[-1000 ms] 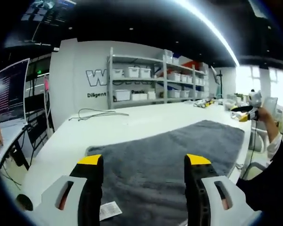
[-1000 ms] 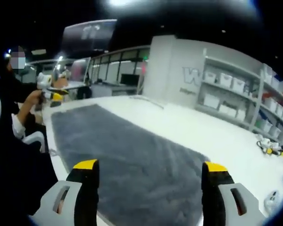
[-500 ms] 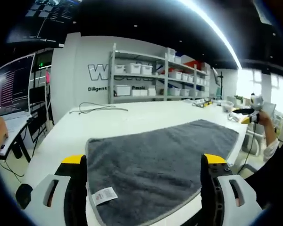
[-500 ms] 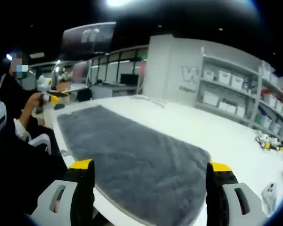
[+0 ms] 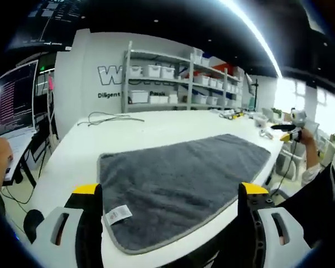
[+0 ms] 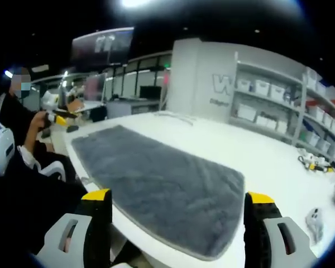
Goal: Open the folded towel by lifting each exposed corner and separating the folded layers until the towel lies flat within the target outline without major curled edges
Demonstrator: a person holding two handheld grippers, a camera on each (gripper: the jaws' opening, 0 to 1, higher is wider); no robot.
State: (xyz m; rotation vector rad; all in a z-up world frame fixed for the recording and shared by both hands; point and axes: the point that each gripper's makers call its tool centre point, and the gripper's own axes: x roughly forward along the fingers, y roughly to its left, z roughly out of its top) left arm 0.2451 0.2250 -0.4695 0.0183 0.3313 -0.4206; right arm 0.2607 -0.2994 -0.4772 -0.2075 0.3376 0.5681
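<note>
Both claws are held with jaws apart and empty, the left gripper [image 5: 167, 195] off the towel's [image 5: 178, 178] tagged corner, the right gripper [image 6: 178, 204] off its other end. The towel lies spread flat along the table's [image 5: 128, 134] near edge; unfolding seems done, so only edge checking seems left. No outline can be made out. Bare tabletop lies beyond.

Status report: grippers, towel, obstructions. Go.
Left hand-held gripper open, holding nothing. Right hand-held gripper open, holding nothing. Grey towel spread on the white table, near edge at the table edge, white label showing. Nothing on the towel.
</note>
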